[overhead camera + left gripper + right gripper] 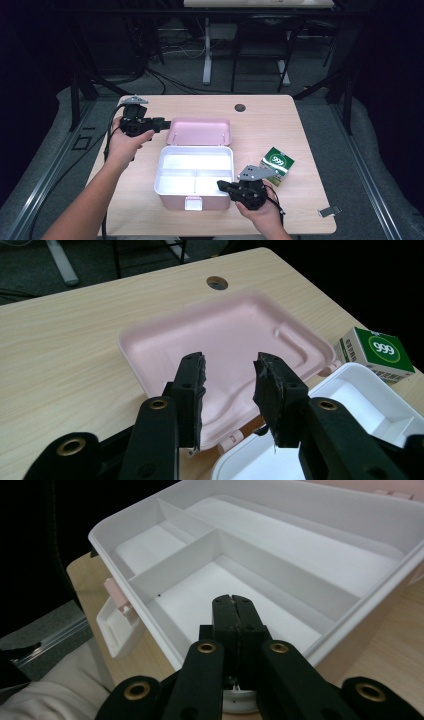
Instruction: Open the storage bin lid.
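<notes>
High view: pink box (194, 192) sat open mid-surface (280, 120), lid (199, 131) flat behind. Left gripper (167, 122) fingers (192, 390) apart over lid, gripping nothing. Right gripper (220, 185) fingers (226, 615) together at the box's near rim.

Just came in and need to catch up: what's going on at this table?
A person works on a pink storage box with tongs in each hand. Its lid lies folded back flat on the table, and the white compartments are empty. The left tongs are open over the lid, gripping nothing. The right tongs are shut, resting at the box's near right corner. A green carton waits beside the box.
</notes>
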Action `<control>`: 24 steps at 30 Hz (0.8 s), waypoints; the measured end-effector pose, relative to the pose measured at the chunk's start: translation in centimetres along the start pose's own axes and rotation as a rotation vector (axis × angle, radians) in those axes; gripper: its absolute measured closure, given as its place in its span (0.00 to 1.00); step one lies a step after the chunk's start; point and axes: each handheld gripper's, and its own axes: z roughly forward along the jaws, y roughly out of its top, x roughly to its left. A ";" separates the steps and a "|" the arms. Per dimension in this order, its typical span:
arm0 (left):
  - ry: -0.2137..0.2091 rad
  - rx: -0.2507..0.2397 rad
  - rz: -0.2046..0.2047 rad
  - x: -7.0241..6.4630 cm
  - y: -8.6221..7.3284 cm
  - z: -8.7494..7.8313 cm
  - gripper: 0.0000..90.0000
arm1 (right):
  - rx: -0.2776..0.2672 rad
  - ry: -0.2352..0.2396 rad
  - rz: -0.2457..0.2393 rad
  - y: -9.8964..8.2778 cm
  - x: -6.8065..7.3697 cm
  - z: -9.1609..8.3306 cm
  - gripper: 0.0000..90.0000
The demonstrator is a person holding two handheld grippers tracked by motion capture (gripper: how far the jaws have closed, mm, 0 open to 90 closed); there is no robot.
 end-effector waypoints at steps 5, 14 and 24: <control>-0.005 0.008 0.012 -0.2 -0.2 -0.2 0.68 | -0.005 0.004 -0.008 0.0 0.0 0.0 1.00; -0.007 0.039 0.058 -0.7 -0.5 -1.2 0.67 | -0.001 -0.002 -0.009 0.0 0.0 0.0 1.00; 0.000 0.126 0.163 -1.4 -0.6 -2.0 0.72 | 0.004 -0.010 -0.008 0.0 0.0 -0.1 1.00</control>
